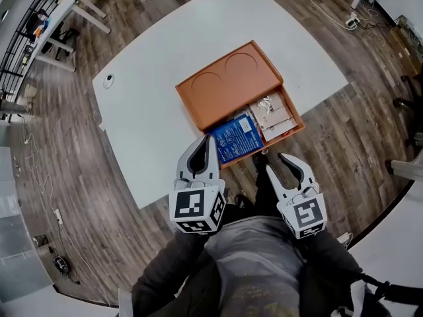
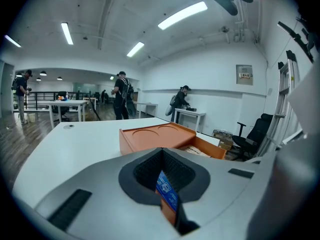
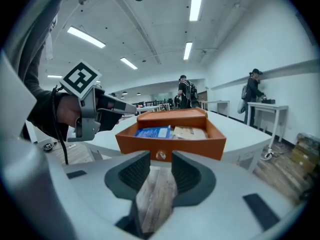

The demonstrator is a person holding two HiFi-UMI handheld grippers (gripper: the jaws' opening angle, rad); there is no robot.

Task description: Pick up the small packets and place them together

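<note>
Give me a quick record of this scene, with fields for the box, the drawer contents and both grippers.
surface: white table
box: orange box, its drawer pulled open toward the person
contents: blue packet beside pale packets
left gripper: jaws together, tips at the drawer's near left corner
right gripper: jaws apart, empty, just in front of the drawer

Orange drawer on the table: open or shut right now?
Open. The drawer sticks out from the orange box, and the blue packet and pale packets inside lie exposed.

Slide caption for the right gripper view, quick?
Open right tongs face an orange drawer holding a blue packet and beige packets.
</note>
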